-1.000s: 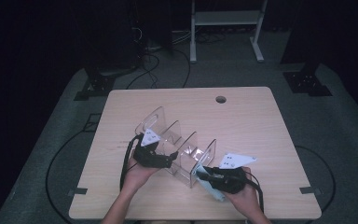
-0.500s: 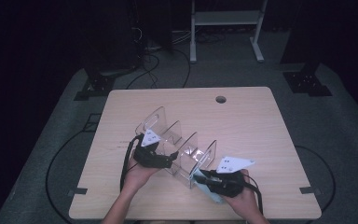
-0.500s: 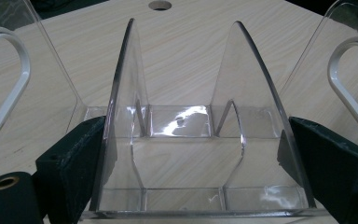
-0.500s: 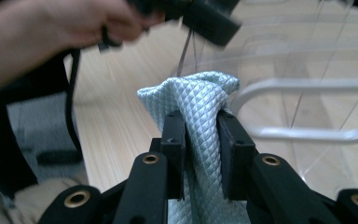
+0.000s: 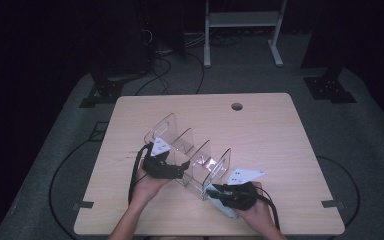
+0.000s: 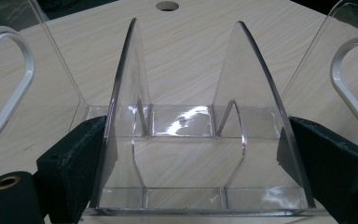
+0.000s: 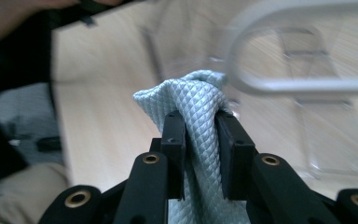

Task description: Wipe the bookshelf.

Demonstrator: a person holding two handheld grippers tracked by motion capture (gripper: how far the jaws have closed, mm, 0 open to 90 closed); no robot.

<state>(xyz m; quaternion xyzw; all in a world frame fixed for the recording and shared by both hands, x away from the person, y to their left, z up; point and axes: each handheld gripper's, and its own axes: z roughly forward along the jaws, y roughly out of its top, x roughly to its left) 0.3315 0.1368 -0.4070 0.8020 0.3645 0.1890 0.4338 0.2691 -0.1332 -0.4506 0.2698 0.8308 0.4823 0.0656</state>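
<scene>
Little is changing since the earlier frames: both hands are staying almost where they were, and only the right one is edging slightly along the near end of the clear acrylic divider rack (image 5: pixel 190 155), which is sitting slantwise in the middle of the pale wooden table (image 5: pixel 280 140). Going from the left, the left gripper (image 5: pixel 180 169) is standing with its jaws wide and pressing on the two outer walls of the rack's middle section (image 6: pixel 191 140), bracing it against the tabletop. The grip is resting on smooth slanting plastic, so I judge the black pads (image 6: pixel 74 172) could be sliding up the walls if the other hand is pushing hard, and the light rack could then be skidding or tipping. Further right, the right gripper (image 5: pixel 215 192) is clamping a bunched pale blue quilted cloth (image 7: pixel 191 116) between nearly closed jaws, holding the wad against the rack's near end panel with its oval handle cut-out (image 7: pixel 303 60). Here the risks, as I judge them, are the cloth snagging on that cut-out or working loose from the narrow bite, and the hard jaw tips, sitting just beside the cloth's crest, scraping the acrylic if the wad is flattening. Pushing sideways rather than along the panel would be twisting the rack out of the left hold.
</scene>
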